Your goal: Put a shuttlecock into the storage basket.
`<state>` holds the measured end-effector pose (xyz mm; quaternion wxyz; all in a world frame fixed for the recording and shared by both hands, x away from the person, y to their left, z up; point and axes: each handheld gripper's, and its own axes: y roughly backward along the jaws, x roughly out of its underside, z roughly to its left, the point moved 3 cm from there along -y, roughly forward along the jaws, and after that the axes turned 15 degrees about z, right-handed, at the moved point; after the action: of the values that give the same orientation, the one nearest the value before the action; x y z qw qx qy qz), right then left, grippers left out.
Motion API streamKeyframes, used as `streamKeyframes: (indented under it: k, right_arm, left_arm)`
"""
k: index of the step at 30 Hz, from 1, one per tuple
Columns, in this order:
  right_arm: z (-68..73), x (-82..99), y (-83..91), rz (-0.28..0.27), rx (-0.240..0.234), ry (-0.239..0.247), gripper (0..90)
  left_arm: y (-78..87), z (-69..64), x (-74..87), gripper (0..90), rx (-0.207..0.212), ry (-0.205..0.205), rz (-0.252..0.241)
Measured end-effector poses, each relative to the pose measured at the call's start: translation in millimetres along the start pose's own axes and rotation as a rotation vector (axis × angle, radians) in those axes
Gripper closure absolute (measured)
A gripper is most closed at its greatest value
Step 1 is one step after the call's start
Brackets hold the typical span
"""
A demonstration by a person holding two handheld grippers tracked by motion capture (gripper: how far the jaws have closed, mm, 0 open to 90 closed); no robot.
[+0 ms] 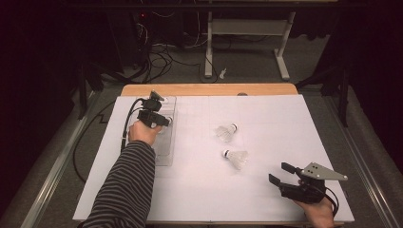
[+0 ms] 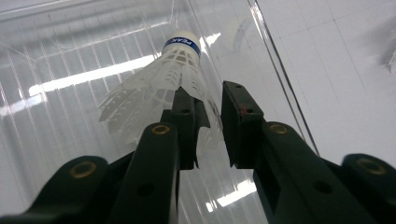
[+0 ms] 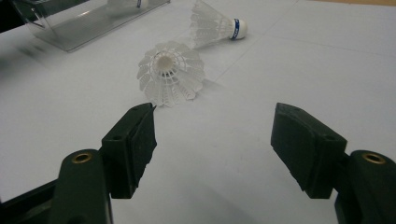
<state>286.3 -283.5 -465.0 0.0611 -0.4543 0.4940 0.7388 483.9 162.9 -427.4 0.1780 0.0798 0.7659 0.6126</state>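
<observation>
White shuttlecock (image 2: 163, 84) in clear tray (image 1: 164, 154) — left gripper (image 2: 205, 126) jaws parted, letting go; two shuttles left beside tray, right gripper (image 3: 212, 140) spread, empty.

Open white table surface (image 1: 199, 190) lies between the two grippers, broken only by two shuttlecocks near the centre, one (image 1: 227, 132) at about 11 o'clock from the right gripper (image 1: 280, 173) and the other (image 1: 236, 158) closer in at 10 o'clock, straight ahead of its wide-apart jaws. At the table's 9 o'clock side, the clear plastic tray (image 1: 164, 156) walls in the left gripper (image 1: 167, 119), whose jaws stand slightly apart around the skirt of a shuttlecock (image 2: 154, 88) lying in the tray. The far edge at 12 o'clock and the right edge at 3 o'clock offer bare surface.
</observation>
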Motion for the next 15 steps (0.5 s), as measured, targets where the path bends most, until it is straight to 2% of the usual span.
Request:
streamKeyframes:
  k: [15]
  right_arm:
    - [-0.6,0.4,0.6,-0.001,0.003,0.0,31.4]
  left_arm:
    - [4.9,-5.4,5.4,59.7,-0.007,-0.019,0.015]
